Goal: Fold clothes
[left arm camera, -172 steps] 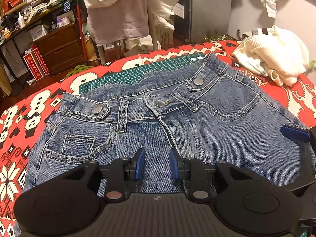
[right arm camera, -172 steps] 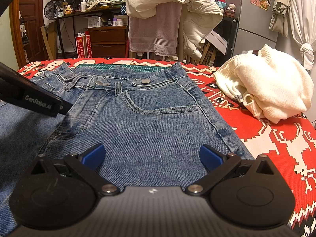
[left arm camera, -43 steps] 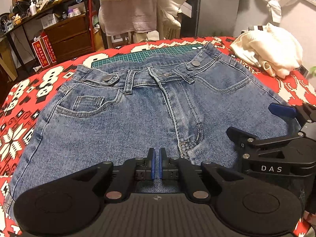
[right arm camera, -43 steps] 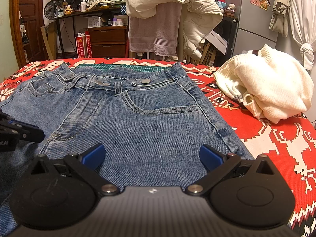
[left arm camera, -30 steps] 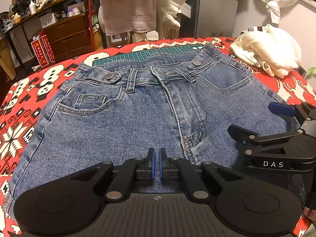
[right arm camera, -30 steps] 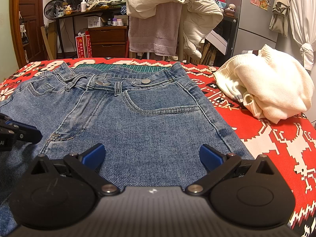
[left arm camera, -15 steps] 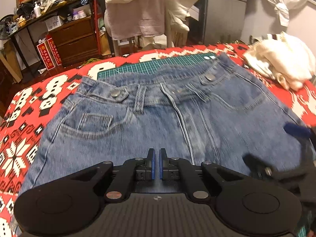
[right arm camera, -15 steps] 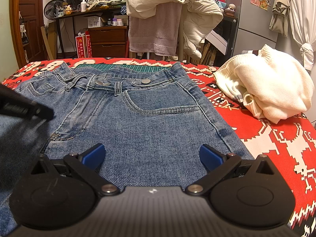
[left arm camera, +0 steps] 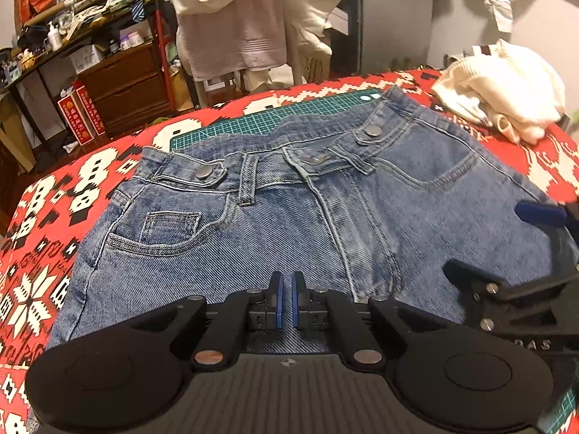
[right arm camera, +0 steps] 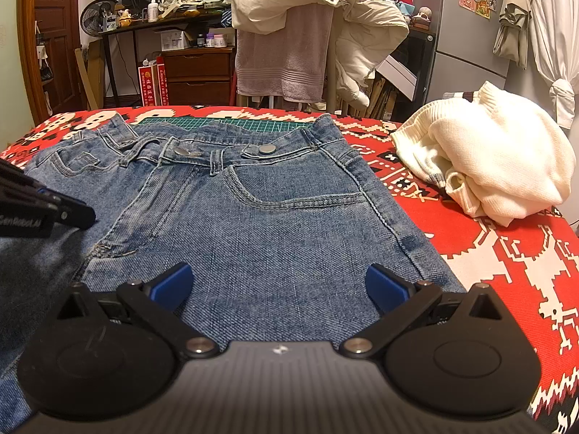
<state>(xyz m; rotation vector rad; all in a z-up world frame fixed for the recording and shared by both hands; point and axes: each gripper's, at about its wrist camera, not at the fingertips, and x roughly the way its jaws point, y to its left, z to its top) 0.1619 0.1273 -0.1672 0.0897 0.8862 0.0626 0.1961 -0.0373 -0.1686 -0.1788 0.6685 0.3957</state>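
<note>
Left claw (left arm camera: pixel 284 300): blue pads nearly together, a thin gap between them; whether denim is pinched cannot be told. Right claw (right arm camera: pixel 277 285): spread wide, empty, low over the blue denim jeans (right arm camera: pixel 271 224). The jeans lie flat on the red patterned tabletop (right arm camera: pixel 506 260), waistband far, long axis running away from both claws

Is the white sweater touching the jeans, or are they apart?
Apart. The right wrist view shows a strip of red patterned cloth between the jeans and the white sweater.

Right gripper (right arm camera: pixel 280 285), fingers spread wide, sits low over flat jeans (right arm camera: pixel 275 228).
</note>
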